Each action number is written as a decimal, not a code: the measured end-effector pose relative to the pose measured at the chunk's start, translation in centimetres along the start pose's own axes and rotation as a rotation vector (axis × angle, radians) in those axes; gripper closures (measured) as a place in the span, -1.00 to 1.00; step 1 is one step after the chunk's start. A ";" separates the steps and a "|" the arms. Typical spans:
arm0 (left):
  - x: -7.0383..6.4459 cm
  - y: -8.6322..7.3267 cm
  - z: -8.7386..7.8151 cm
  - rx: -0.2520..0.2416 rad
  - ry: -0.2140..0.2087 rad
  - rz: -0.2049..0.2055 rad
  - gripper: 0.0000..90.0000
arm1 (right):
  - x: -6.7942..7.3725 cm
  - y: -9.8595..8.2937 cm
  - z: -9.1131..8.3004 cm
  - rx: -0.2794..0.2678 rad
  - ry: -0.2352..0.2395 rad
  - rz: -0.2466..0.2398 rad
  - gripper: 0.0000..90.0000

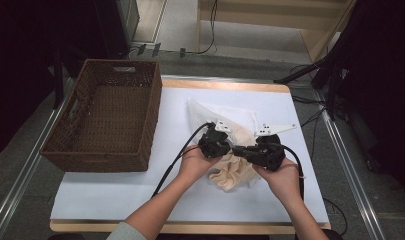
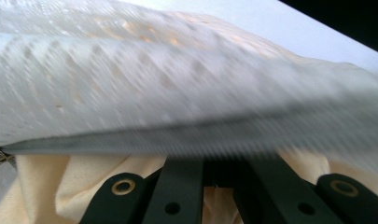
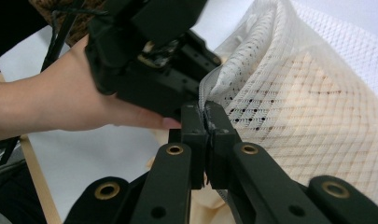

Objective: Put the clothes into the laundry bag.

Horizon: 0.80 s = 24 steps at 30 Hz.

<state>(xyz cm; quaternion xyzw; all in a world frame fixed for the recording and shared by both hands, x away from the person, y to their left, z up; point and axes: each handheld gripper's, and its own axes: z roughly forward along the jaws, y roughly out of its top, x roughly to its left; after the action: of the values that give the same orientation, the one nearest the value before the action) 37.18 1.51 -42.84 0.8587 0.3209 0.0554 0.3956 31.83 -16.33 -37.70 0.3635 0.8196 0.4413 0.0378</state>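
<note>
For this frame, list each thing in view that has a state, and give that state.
White mesh laundry bag: lying on the table, mouth open, edge pinched by the right gripper.
Cream cloth garment: crumpled, partly inside the bag, partly spilling out.
Brown woven wicker basket: upright, empty.
Left gripper: at the bag's mouth, grip unclear.
Right gripper: fingers shut on the bag's edge.

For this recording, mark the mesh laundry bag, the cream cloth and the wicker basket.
mesh laundry bag (image 3: 317,135), right gripper view, on its netted side wall.
cream cloth (image 1: 235,170), high view, on the bunched part spilling from the bag's mouth.
wicker basket (image 1: 152,120), high view, on its right-hand wall.
</note>
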 end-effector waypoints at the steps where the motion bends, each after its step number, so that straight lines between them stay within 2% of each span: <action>1: 0.2 0.2 0.2 0.004 0.011 -0.003 1.00 | -0.1 0.0 0.0 0.002 0.000 0.001 0.99; 5: 1.1 1.1 0.9 0.007 0.039 -0.019 1.00 | -0.5 -0.2 -0.1 0.006 -0.006 0.019 0.99; 6: 1.4 1.3 1.0 0.003 0.047 -0.034 1.00 | -0.6 -0.3 -0.1 0.007 -0.008 0.022 0.99; 10: 2.4 1.4 1.0 0.006 0.062 -0.061 1.00 | -0.6 -0.4 -0.4 0.011 0.000 0.023 1.00; 14: 2.6 1.2 0.9 0.007 0.038 -0.060 1.00 | -0.6 -0.5 -0.4 0.016 -0.004 0.019 0.99; 19: 2.3 1.1 -0.6 0.013 0.006 -0.041 0.98 | -0.8 -0.6 -0.3 0.014 -0.024 0.019 0.99; 20: 2.2 1.0 -0.9 0.022 -0.005 -0.047 0.94 | -0.9 -0.6 -0.3 0.013 -0.027 0.022 0.99; 22: 2.3 0.8 -1.7 0.033 -0.031 -0.060 0.73 | -1.0 -0.7 -0.3 0.013 -0.031 0.030 0.99; 24: 2.2 0.5 -2.6 0.033 -0.040 -0.048 0.60 | -1.2 -0.7 -0.4 0.012 -0.032 0.033 0.99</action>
<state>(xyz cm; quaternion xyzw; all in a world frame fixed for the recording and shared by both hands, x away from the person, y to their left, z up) 38.24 4.24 -40.99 0.8580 0.3345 0.0235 0.3890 32.14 -17.58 -38.30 0.3841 0.8154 0.4312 0.0416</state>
